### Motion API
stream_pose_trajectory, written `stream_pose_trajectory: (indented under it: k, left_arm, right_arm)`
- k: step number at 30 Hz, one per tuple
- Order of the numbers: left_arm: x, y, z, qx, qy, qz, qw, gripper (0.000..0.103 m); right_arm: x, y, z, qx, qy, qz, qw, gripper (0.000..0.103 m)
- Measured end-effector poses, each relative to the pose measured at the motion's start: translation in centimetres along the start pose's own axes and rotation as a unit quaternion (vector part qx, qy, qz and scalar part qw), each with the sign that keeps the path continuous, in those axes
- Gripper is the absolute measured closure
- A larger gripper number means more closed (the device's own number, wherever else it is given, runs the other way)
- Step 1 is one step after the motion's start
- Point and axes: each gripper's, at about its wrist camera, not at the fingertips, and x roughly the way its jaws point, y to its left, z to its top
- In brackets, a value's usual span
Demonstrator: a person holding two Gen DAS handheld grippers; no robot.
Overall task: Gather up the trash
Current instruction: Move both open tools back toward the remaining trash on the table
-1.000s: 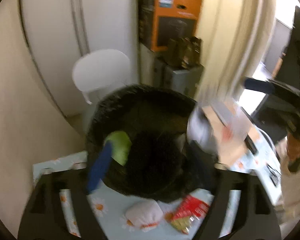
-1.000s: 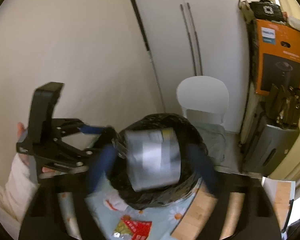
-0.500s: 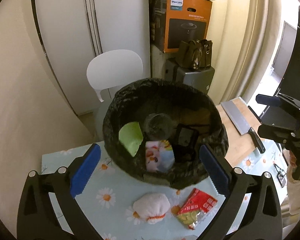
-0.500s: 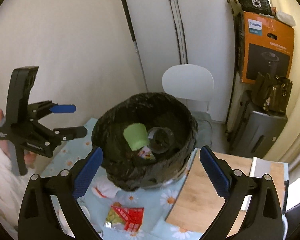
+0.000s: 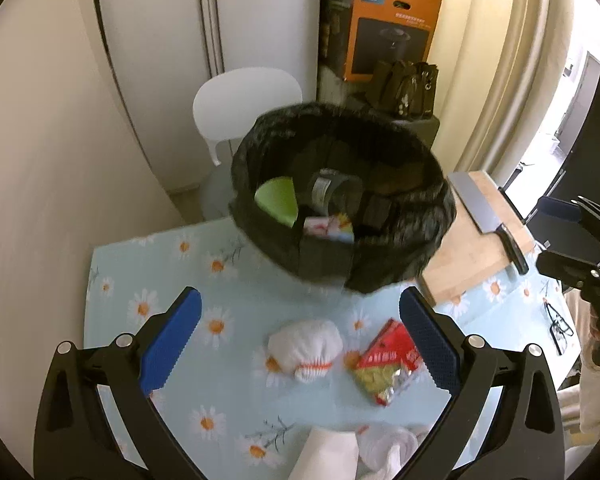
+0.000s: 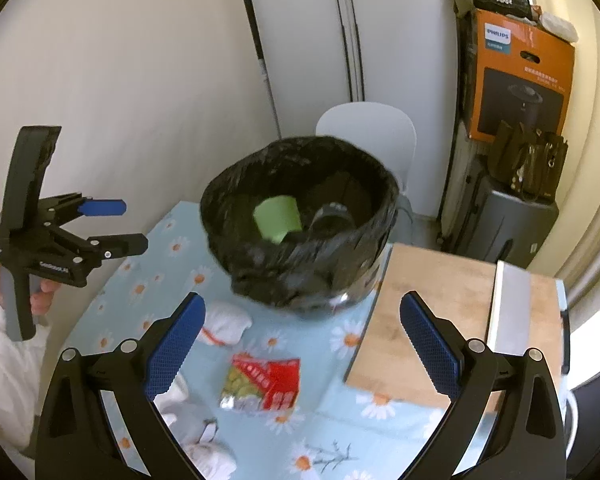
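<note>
Bin (image 5: 340,200), lined w/ black bag, stands near the table's (image 5: 236,392) far edge; green cup (image 5: 278,200) & other trash lie inside. On the daisy-print cloth, nearer side of bin: white wad (image 5: 305,350) & red snack wrapper (image 5: 388,364), close together, apart from bin. Cutting board (image 5: 472,248) w/ cleaver (image 5: 484,216) sits at the table's right edge; white chair (image 6: 366,136) behind bin. Left gripper (image 5: 300,348) points down over wad & wrapper, jaws spread wide, nothing gripped. Right gripper (image 6: 302,352) likewise spread, empty, wrapper (image 6: 262,380) below. Nothing blocks either item.
</note>
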Motion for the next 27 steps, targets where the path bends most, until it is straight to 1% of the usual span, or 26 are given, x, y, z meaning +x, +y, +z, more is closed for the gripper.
stream_pose_trajectory:
  k: [7, 11, 16, 24, 27]
  left_arm:
    - [-1.1, 0.2, -3.4, 0.004, 0.011, 0.001, 0.9999, 0.006]
    - [-1.5, 0.7, -4.9, -0.005, 0.018, -0.002, 0.9998, 0.006]
    - [-1.9, 1.4, -6.9, -0.021, 0.026, 0.01, 0.9994, 0.006]
    - [-2.7, 2.0, -10.1, -0.027, 0.038, 0.015, 0.9988, 0.006]
    - [-2.8, 1.9, -11.2, -0.029, 0.044, 0.007, 0.9986, 0.006]
  right_arm:
    - [-0.8, 2.1, -2.4, -0.003, 0.014, -0.004, 1.0, 0.009]
    - [-1.0, 3.2, -3.5, -0.012, 0.022, -0.006, 1.0, 0.009]
    - [-1.2, 4.5, -4.7, -0.021, 0.03, -0.003, 0.999, 0.009]
    - [-0.9, 5.7, -6.9, -0.019, 0.047, -0.004, 0.999, 0.009]
    - [-0.7, 5.9, -8.0, -0.014, 0.058, 0.004, 0.998, 0.009]
